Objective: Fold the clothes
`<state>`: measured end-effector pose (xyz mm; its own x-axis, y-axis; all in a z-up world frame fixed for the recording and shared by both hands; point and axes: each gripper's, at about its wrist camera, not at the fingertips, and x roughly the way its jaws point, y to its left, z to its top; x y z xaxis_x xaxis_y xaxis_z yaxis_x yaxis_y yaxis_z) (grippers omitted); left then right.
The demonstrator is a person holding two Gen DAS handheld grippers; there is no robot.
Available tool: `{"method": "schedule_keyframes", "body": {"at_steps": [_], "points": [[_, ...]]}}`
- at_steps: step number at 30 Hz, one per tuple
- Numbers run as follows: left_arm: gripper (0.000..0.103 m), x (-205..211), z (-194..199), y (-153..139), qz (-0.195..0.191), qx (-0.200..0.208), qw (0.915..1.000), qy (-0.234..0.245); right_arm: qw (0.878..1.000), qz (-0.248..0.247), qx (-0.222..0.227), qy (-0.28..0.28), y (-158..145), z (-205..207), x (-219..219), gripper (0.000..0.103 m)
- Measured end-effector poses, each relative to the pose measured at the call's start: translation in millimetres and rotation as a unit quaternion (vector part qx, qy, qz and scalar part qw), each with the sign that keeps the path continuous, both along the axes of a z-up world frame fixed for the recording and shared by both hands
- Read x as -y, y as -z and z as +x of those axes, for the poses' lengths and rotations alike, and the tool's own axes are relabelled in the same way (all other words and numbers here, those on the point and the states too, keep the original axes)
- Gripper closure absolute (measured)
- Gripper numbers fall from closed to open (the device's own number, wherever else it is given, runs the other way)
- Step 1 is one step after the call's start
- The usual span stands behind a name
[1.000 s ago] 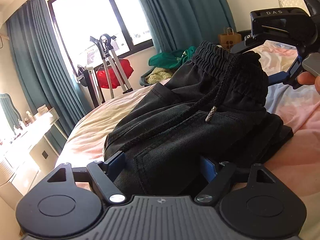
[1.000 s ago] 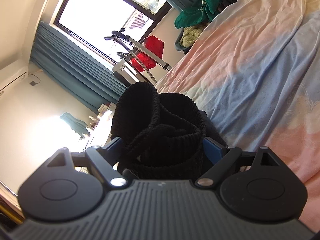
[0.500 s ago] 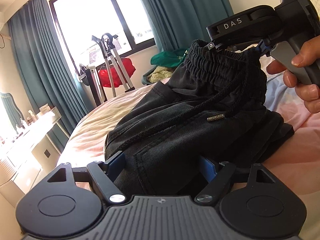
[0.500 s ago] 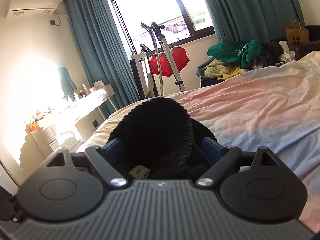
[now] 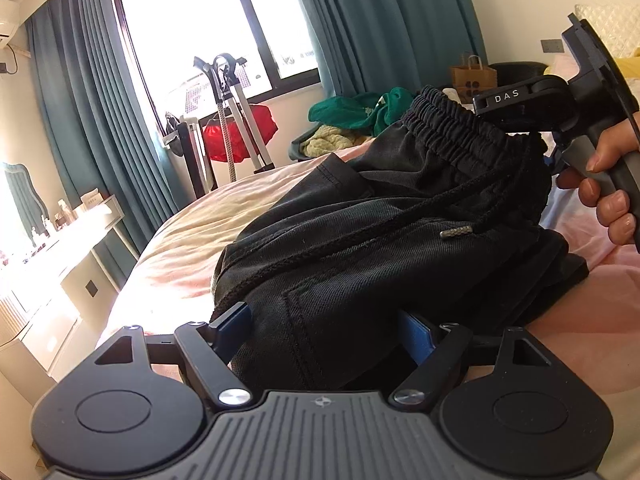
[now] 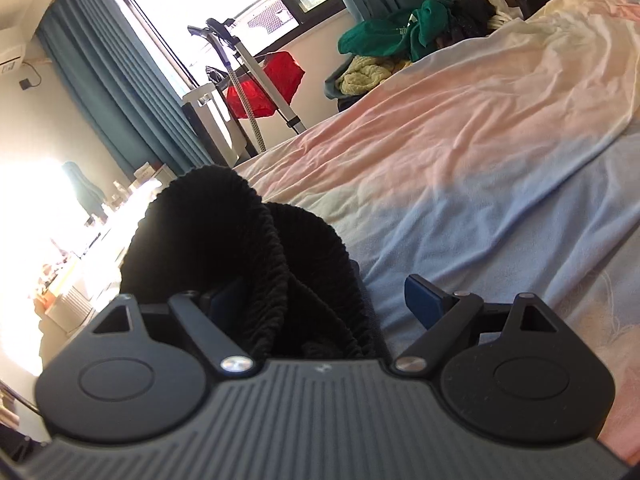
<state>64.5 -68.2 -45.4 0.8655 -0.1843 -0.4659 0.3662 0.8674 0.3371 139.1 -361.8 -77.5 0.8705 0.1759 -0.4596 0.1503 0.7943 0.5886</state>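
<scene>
Black drawstring shorts (image 5: pixel 400 240) lie bunched on the bed. My left gripper (image 5: pixel 328 324) is shut on their near folded edge. The elastic waistband (image 5: pixel 452 128) is lifted at the far right, beside the right gripper's body (image 5: pixel 560 100), which a hand holds. In the right wrist view the waistband (image 6: pixel 248 248) bulges between the fingers of my right gripper (image 6: pixel 324 300). The jaws stand wide apart there; the right blue pad (image 6: pixel 424 300) is clear of the cloth.
The bed (image 6: pixel 460 140) has a pink and blue sheet. A pile of green and yellow clothes (image 5: pixel 356 120) lies beyond its far edge. A garment steamer with a red bag (image 5: pixel 236 132) stands by the window. A white dresser (image 5: pixel 60 248) is at left.
My right gripper has opened; its fingers now stand apart and the waistband rests loose between them. It has tilted and dropped lower. My left gripper has kept its hold.
</scene>
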Motion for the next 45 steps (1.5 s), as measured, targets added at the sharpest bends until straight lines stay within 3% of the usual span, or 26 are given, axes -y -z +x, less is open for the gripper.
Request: {"method": "schedule_keyframes", "body": {"at_steps": [5,8,14,16,19,22,23,24,29,33,39,45], "points": [[0.022,-5,0,-1,-0.007,-0.002,1.0,-0.001,0.997,0.074,-0.019,0.016,26,2,16,0.015],[0.022,-11,0,-3,-0.014,-0.006,0.9999,-0.004,0.996,0.089,-0.015,0.025,19,-6,16,0.015],[0.022,-16,0,-4,-0.018,-0.009,0.9998,-0.006,0.994,0.073,0.069,0.043,-20,-42,13,0.013],[0.022,-16,0,-4,-0.016,-0.009,0.9998,-0.006,0.993,0.06,0.098,0.017,-30,-47,5,0.013],[0.022,-17,-1,-4,-0.016,-0.009,0.9998,-0.005,0.994,-0.015,0.104,-0.032,-41,-40,-22,0.014],[0.022,-16,-2,-4,-0.017,-0.01,0.9998,-0.005,0.991,-0.113,0.07,-0.03,-39,-28,-45,0.015],[0.022,-17,-2,-4,-0.018,-0.01,0.9998,-0.005,0.992,-0.112,0.06,-0.02,-35,-26,-43,0.015],[0.022,-17,-2,-5,-0.019,-0.011,0.9997,-0.006,0.993,-0.105,0.052,-0.008,-31,-25,-38,0.015],[0.022,-18,-3,-5,-0.023,-0.013,0.9996,-0.003,0.999,0.042,-0.005,0.027,12,-13,7,0.014],[0.022,-19,-3,-6,-0.026,-0.014,0.9996,-0.004,0.992,0.116,-0.029,0.037,39,-9,20,0.014],[0.021,-23,-3,-6,-0.03,-0.02,0.9993,-0.01,0.976,0.212,-0.039,0.018,43,-28,24,0.014],[0.021,-29,-3,-7,-0.04,-0.03,0.9986,-0.016,0.98,0.193,-0.055,-0.006,35,-45,14,0.013]]}}
